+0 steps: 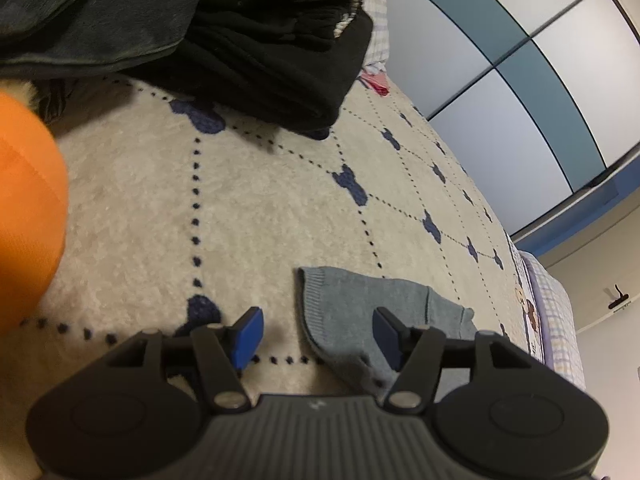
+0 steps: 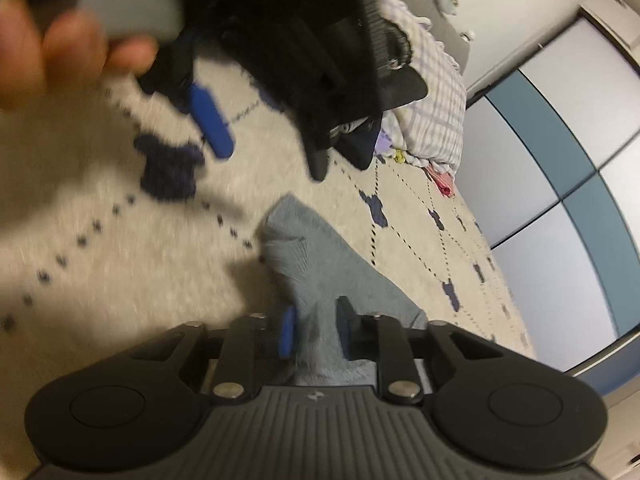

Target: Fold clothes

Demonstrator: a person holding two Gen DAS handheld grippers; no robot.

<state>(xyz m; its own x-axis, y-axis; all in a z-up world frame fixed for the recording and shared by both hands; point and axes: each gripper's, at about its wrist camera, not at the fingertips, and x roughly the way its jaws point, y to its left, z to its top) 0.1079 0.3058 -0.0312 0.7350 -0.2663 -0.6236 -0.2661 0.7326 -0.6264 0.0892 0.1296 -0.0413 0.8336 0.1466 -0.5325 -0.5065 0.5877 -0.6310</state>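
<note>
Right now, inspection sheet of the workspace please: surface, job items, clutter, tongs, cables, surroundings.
Surface: cream fleecy blanket with dotted navy grid, covering a bed.
Job's things: small grey knit garment lying flat; black garment pile behind it.
Clutter: dark green garment, checked bedding, small red item, orange object at the frame edge, blurred.
Tongs: left tongs open, grey knit's edge between the pads, not pressed; right tongs closed on the grey knit's fabric.
Cables: nothing seen.
Surroundings: blue and white panelled wardrobe; a person's hand holding the left tool.
</note>
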